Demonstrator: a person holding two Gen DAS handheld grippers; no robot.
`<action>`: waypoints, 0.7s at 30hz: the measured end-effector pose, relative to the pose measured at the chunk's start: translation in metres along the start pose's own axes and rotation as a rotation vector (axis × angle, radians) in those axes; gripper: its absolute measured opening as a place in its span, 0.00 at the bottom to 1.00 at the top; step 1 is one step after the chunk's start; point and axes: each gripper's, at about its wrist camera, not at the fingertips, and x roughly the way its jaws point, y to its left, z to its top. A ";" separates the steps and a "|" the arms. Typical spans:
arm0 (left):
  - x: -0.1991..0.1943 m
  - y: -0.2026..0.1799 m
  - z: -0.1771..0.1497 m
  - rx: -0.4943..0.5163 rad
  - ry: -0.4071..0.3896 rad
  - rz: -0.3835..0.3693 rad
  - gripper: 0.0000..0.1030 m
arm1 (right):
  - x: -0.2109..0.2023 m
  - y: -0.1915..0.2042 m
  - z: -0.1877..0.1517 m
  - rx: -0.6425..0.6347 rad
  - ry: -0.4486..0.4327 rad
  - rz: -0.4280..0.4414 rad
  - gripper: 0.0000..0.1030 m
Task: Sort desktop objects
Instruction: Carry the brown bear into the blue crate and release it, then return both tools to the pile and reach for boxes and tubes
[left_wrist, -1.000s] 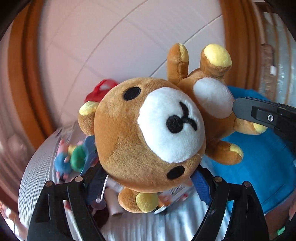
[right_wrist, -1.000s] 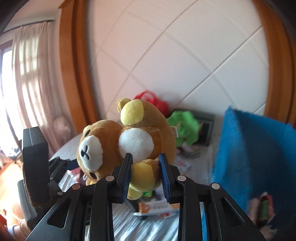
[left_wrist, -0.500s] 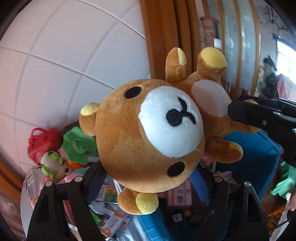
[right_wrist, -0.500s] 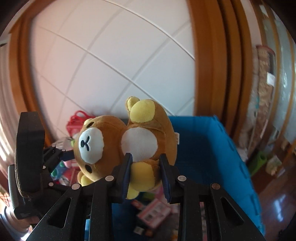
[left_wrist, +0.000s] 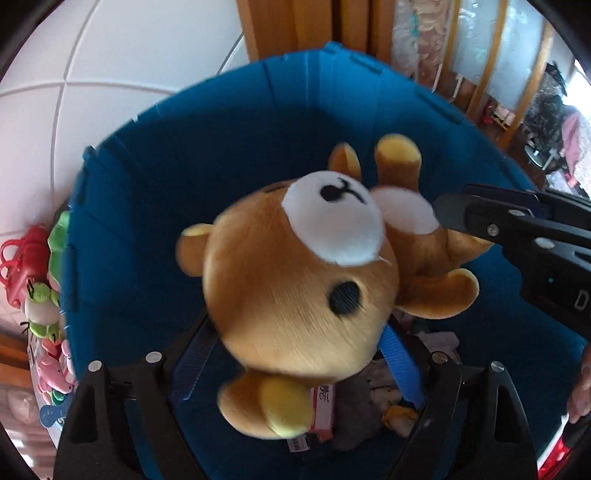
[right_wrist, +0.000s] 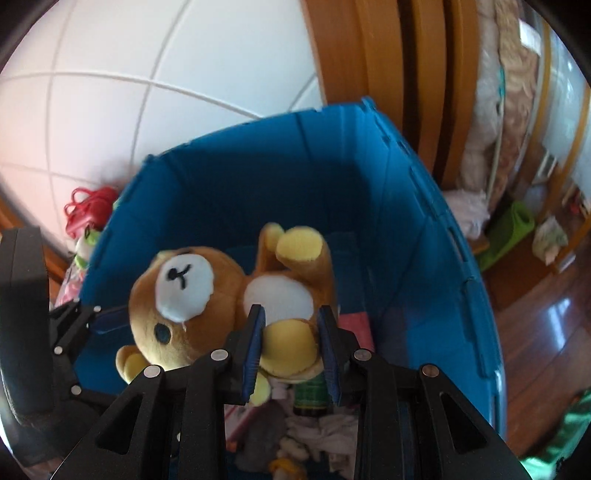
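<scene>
1. White tiled wall and wooden door frame are standing behind a blue storage bin (right_wrist: 424, 229), already holding clothes and small items.
2. Both claws are carrying the teddy bear (right_wrist: 221, 299) over the bin's open mouth, its long axis running between them.
3. Left claw (left_wrist: 295, 362), wide, is cradling the head; its jaws have just been opening.
4. Right claw (right_wrist: 291, 343) is pinching a yellow-soled foot.

This was a home, most likely a lived-in bedroom or playroom. Polished wooden flooring (right_wrist: 546, 332) gleamed at the right, and warm wooden door frames (right_wrist: 373, 55) stood against a white panelled wall (right_wrist: 147, 55). A blue plastic storage bin (right_wrist: 424, 229) held soft toys and small clutter, with more plush toys (left_wrist: 40, 306) and a red toy basket (left_wrist: 22, 262) heaped beside it.
</scene>
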 end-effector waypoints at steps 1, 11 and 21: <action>0.004 0.001 0.002 -0.001 0.004 0.015 0.84 | 0.005 -0.005 0.001 0.018 0.007 0.019 0.28; -0.004 0.030 -0.009 -0.075 0.047 0.002 0.84 | 0.002 -0.009 0.003 -0.017 -0.017 -0.059 0.85; -0.110 0.087 -0.069 -0.138 -0.099 -0.053 0.84 | -0.060 0.063 -0.019 -0.141 -0.097 0.035 1.00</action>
